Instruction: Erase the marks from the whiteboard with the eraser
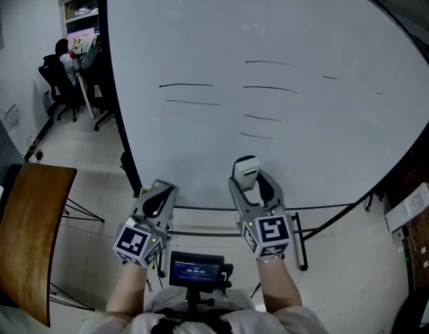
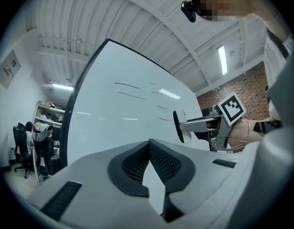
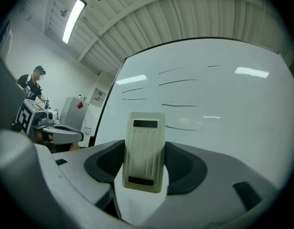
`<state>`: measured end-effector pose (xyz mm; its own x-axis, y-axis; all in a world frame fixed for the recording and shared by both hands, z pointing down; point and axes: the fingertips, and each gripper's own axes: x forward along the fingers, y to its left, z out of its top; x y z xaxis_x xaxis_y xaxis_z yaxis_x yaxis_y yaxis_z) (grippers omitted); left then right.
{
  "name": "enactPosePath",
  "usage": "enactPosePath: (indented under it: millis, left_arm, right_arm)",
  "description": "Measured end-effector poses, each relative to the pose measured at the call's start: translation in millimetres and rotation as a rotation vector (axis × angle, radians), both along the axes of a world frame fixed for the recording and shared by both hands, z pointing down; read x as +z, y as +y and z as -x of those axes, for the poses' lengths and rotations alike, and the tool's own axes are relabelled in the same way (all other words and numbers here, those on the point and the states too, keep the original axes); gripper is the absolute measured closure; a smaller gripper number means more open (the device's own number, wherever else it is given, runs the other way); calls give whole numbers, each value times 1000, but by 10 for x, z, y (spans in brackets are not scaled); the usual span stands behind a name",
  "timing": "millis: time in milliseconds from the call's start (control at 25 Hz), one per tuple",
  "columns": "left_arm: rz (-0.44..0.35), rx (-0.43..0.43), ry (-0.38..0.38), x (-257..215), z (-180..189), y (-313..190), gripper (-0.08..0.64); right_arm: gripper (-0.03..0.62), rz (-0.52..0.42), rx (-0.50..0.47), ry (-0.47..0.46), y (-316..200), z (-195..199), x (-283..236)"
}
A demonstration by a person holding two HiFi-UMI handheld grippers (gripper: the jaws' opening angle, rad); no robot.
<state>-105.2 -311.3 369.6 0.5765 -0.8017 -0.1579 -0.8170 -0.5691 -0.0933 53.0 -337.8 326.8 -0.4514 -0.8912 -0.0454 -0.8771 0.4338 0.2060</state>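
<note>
Your right tongs (image 1: 253,184) gripped the ribbed cream plastic eraser (image 3: 144,151); thin black marks (image 1: 270,88) lay on the white whiteboard (image 1: 200,33) ahead. Left tongs (image 2: 149,145) clenched, empty.

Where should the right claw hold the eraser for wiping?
By its long edges, from the ribbed back, as the right claw holds the eraser now: the narrow body fits between the jaws, and the dark pad face is left free toward the whiteboard.
</note>
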Motion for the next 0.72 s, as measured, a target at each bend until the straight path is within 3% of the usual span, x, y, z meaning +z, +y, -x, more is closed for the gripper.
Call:
enactPosePath:
  millis: [400,720]
  left_arm:
    - [11,-5,14,20,42,-241,552]
    - [45,-2,21,110,-20,-363,552]
  right_arm:
    - [322,-87,42,159,-562,465,-439]
    - [321,-150,147,217,-699,473,-445]
